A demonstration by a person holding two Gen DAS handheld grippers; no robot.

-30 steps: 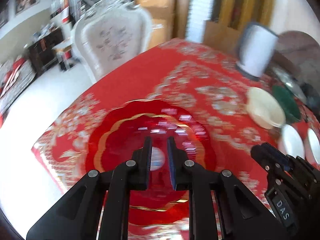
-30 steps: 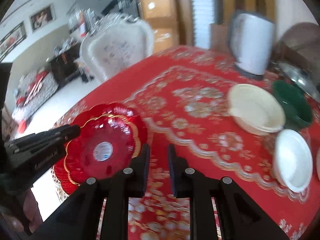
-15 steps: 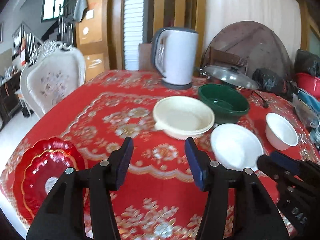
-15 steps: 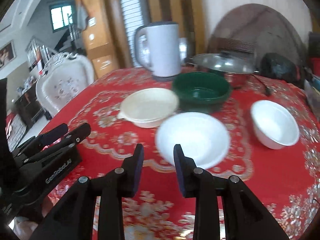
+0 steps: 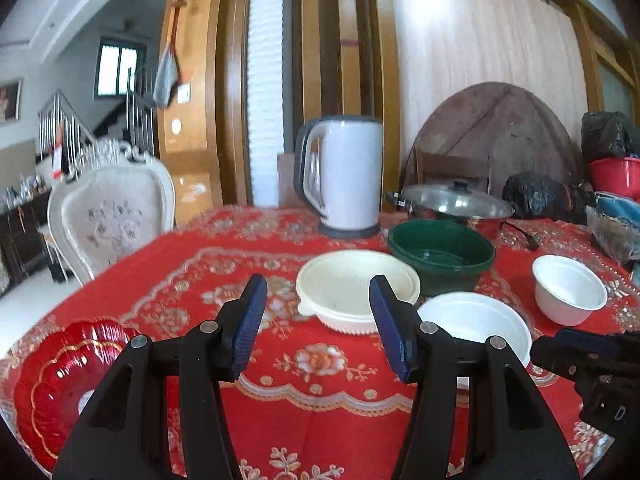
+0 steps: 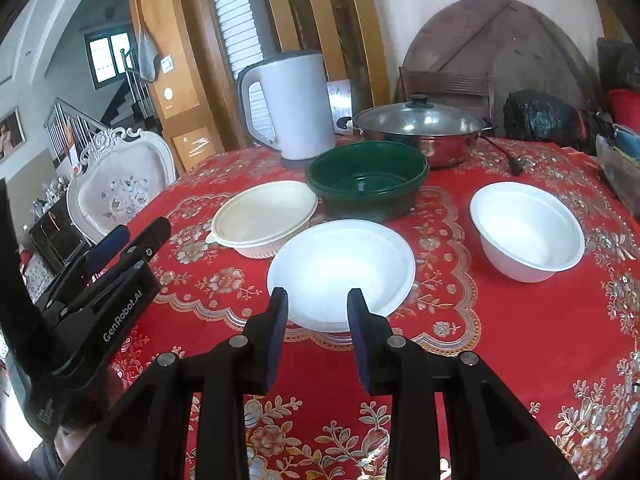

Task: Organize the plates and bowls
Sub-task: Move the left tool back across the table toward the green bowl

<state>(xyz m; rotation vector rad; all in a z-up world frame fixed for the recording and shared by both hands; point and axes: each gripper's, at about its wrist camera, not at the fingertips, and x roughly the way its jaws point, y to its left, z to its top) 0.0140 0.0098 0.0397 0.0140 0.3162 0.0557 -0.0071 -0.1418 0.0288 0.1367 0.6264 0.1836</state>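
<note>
My left gripper (image 5: 318, 292) is open and empty, held over the red tablecloth and facing a cream bowl (image 5: 356, 288). Behind that bowl stands a dark green bowl (image 5: 440, 252). A stack of red scalloped plates (image 5: 60, 368) lies at the table's left edge. My right gripper (image 6: 318, 304) is open too, just short of the near rim of a wide white bowl (image 6: 340, 268). A deeper white bowl (image 6: 528, 232) sits to the right. Each gripper shows in the other's view: the left gripper (image 6: 140, 236) and the right gripper (image 5: 560, 350).
A white kettle (image 6: 292, 108) and a lidded steel pot (image 6: 420, 124) stand at the back of the table (image 6: 500, 340). Black bags (image 6: 540, 116) and clutter crowd the far right. A white chair (image 5: 108, 216) stands beyond the left edge.
Both views have swung from the red plates on the left towards the bowls on the right. Both grippers have opened, from nearly shut a second ago.
</note>
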